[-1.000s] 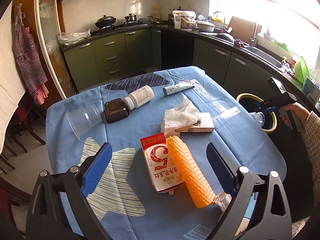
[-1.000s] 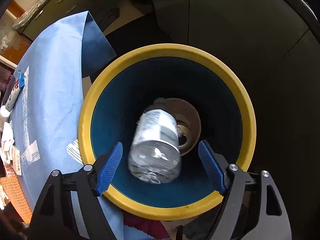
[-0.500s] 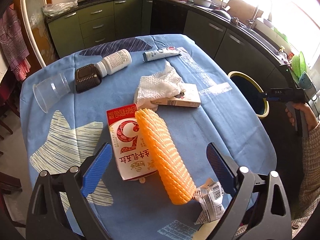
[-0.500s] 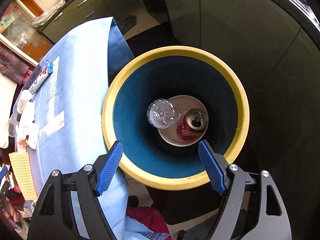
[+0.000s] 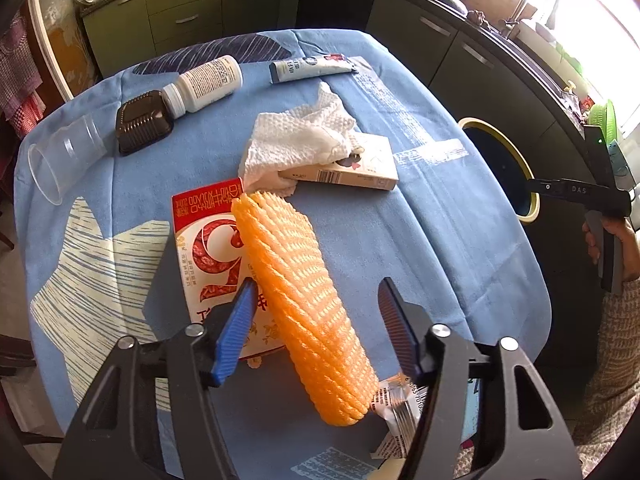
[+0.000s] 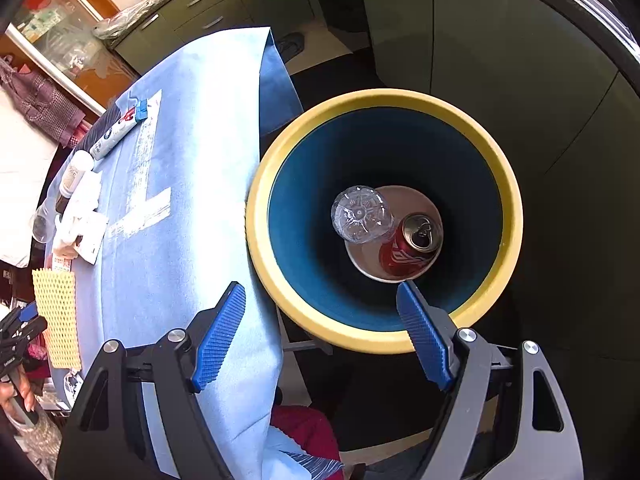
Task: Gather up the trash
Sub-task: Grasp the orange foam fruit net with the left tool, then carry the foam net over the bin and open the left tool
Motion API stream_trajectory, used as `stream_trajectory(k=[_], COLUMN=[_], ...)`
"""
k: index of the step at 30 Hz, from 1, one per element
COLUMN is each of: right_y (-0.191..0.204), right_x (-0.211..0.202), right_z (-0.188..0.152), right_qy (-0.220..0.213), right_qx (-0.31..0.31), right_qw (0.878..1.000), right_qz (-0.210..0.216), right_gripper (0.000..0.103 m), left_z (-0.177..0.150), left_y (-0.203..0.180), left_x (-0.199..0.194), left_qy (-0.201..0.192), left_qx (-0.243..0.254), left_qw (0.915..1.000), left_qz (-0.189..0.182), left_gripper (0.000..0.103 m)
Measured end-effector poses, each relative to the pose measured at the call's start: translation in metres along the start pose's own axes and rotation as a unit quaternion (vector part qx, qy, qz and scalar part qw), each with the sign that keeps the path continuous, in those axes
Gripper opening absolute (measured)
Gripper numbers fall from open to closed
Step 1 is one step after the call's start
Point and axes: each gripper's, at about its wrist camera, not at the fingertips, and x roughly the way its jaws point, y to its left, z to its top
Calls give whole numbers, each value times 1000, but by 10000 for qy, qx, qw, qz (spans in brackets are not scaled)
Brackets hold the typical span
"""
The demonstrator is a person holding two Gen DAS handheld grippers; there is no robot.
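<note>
My left gripper [image 5: 316,328] is open, its jaws on either side of an orange foam net sleeve [image 5: 304,292] that lies partly on a red and white carton [image 5: 208,252] on the blue tablecloth [image 5: 440,240]. My right gripper [image 6: 320,336] is open and empty above the yellow-rimmed blue bin [image 6: 384,98] beside the table. A clear plastic bottle [image 6: 360,216] and a red can [image 6: 408,246] lie at the bin's bottom. The bin [image 5: 500,168] and the right gripper's body also show at the right of the left wrist view.
On the cloth lie a white tissue [image 5: 300,140] over a small box [image 5: 360,168], a tube [image 5: 312,66], a white pill bottle [image 5: 204,84], a dark plastic tray [image 5: 142,122], a clear cup [image 5: 64,156] and a crumpled wrapper [image 5: 396,408]. Green cabinets stand behind.
The bottle dropped from my right gripper into the bin and the gripper rose and drew back. My left gripper moved down and forward around the orange sleeve.
</note>
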Motion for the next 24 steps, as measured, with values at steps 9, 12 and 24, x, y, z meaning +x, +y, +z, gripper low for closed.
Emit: stream_trajectory(k=[9,12,24], right_y=[-6,-9,-59], right_x=[-1,-6,-52], right_z=[-5,-8,-54], right_qy=[-49,-108,-578], right_qx=[32,55,407], right_qw=[10000,9999,9974], right_qz=[55,106,125], right_gripper=[72,71,71], left_z=[1,4,82], left_y=[-9,-18,-163], left_x=[2,-5,-18], left_qy=[0,-117,-549], left_qx=[157,284,1711], left_qw=[9998,9995,9809], left_qz=[-82,-112,-741], left_gripper=[13,13,13])
